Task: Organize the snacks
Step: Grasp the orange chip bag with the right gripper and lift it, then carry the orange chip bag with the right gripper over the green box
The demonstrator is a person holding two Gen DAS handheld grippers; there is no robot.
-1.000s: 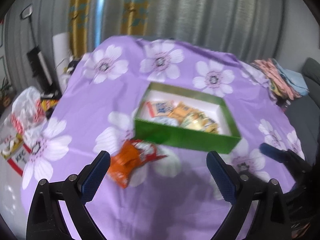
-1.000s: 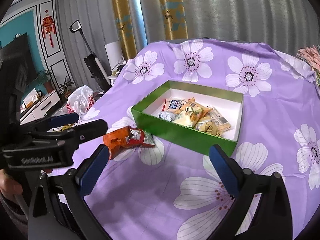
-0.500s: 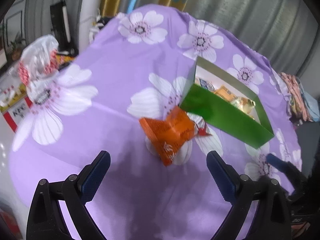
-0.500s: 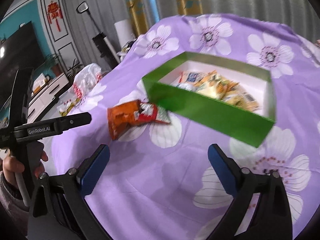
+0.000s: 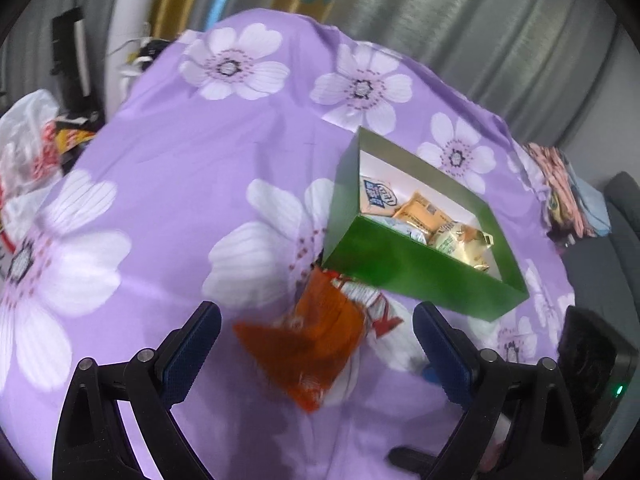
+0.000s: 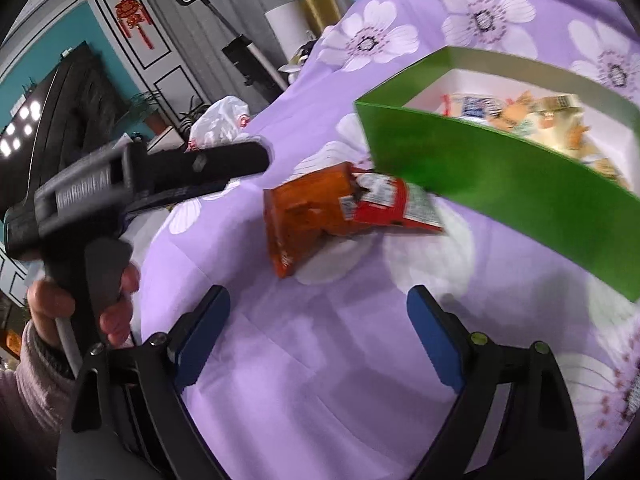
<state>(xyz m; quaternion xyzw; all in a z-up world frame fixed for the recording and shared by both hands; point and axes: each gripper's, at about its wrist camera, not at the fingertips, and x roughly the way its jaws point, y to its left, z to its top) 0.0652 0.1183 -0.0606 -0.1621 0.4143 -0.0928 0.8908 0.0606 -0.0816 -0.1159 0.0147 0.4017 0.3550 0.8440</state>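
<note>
Orange and blurred, the snack bag lies on the floral purple cloth between our left gripper's wide-apart fingers, untouched. Just beyond it stands the green box of wrapped snacks, partly hidden by its wall. Our right gripper is closing on nothing; the bag lies ahead. Labels are unreadable.

Orange snack bag motion-blurred, print unreadable; green box cut off at frame edge.
</note>
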